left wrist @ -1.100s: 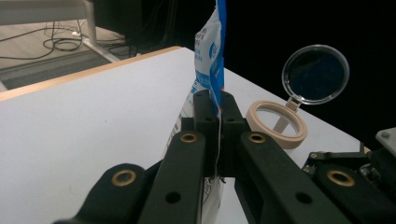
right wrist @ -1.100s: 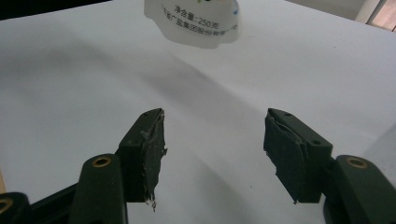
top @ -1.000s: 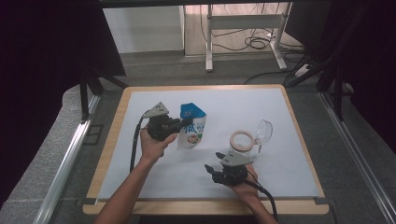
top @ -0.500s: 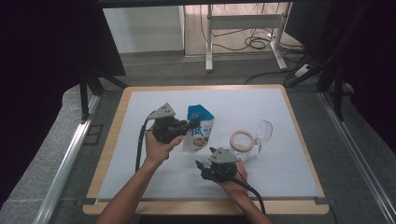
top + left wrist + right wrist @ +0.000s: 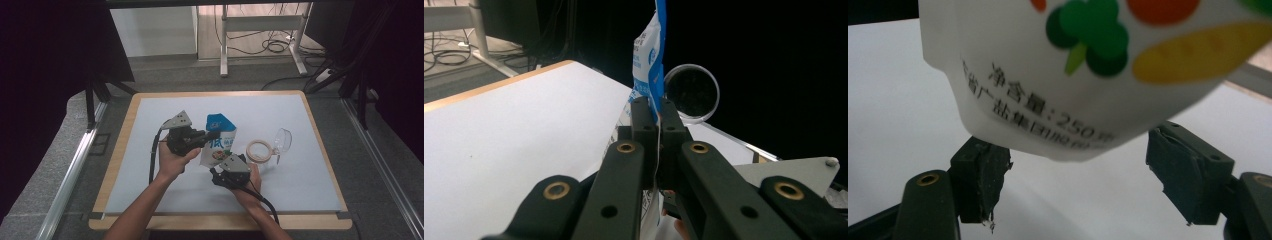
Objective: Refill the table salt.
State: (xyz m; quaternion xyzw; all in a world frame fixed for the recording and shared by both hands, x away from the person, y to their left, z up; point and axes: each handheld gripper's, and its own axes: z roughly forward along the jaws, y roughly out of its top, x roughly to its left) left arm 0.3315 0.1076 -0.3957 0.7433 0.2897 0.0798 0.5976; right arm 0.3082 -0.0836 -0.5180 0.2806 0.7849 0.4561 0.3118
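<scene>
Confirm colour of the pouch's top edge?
Blue, above a white body; the left gripper pinches the pouch there. Clearest in the left gripper view.

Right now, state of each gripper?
Left gripper: shut on the top edge of the white-and-blue printed pouch.
Right gripper: open, jaws either side of the pouch's bottom, not clamped.

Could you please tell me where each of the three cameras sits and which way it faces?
High view: above the person's side, facing forward and down on the table; both forearms, left hand-held gripper and right hand-held gripper show.
Left gripper view: rides the left hand-held gripper, looking along its shut jaws at the pouch edge and a glass.
Right gripper view: rides the right hand-held gripper, facing the pouch's bottom between open jaws.
All share the pouch.
</scene>
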